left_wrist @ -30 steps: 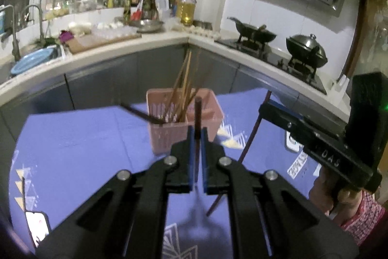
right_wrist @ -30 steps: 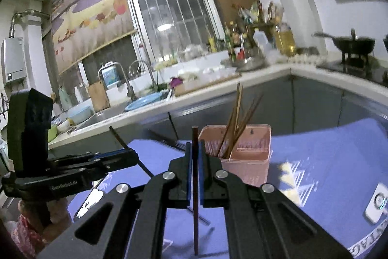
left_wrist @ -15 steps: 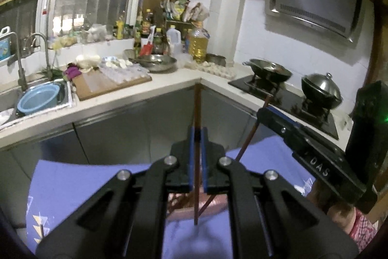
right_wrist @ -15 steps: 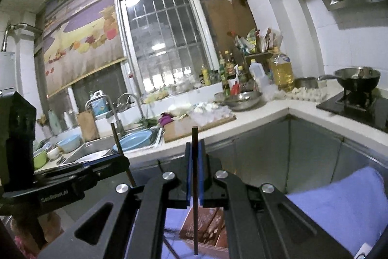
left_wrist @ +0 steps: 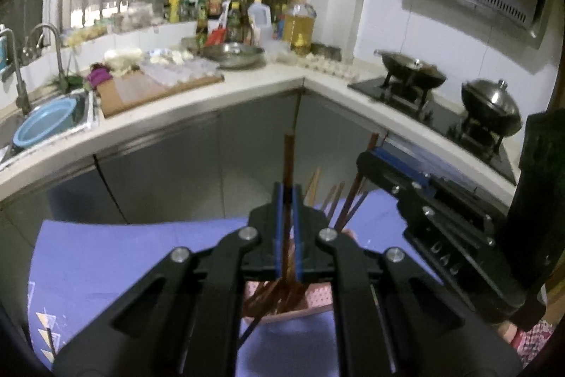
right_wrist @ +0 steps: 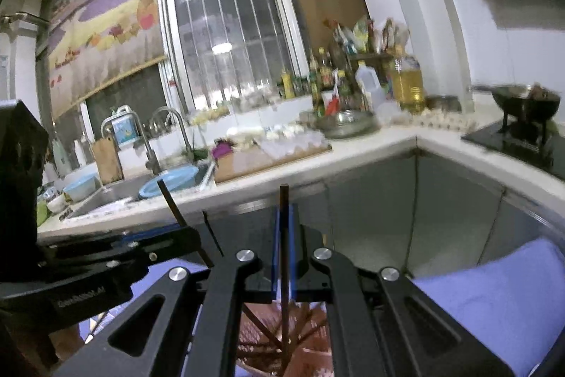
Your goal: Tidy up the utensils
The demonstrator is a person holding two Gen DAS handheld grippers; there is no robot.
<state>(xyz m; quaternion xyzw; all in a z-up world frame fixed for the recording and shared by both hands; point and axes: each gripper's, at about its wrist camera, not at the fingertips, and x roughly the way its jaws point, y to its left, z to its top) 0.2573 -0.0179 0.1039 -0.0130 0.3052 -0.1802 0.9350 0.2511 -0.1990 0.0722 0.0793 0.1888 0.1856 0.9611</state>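
Both grippers had dropped back toward the pink perforated plastic basket (left_wrist: 319, 301) versus half a second earlier, when the views were mostly counter and window. Left gripper (left_wrist: 289, 228) was clamped on a reddish-brown wooden chopstick (left_wrist: 288, 161), upright at frame centre, its lower end running down among the bundle of brown chopsticks (left_wrist: 268, 297) in the basket at lower centre. Right gripper (right_wrist: 284, 249) pinched a dark brown chopstick (right_wrist: 283, 200), also upright, lower end over the basket (right_wrist: 310, 352) at bottom centre of the right view. Basket sat on a purple cloth-covered table (left_wrist: 116, 257). Right gripper (left_wrist: 385, 172) showed at the right edge of the left view, chopstick (left_wrist: 356, 189) slanting down to the basket. Left gripper (right_wrist: 183, 230) showed at left of the right view, chopstick (right_wrist: 173, 205) sticking up. White L-shaped kitchen counter (left_wrist: 268, 83) behind.
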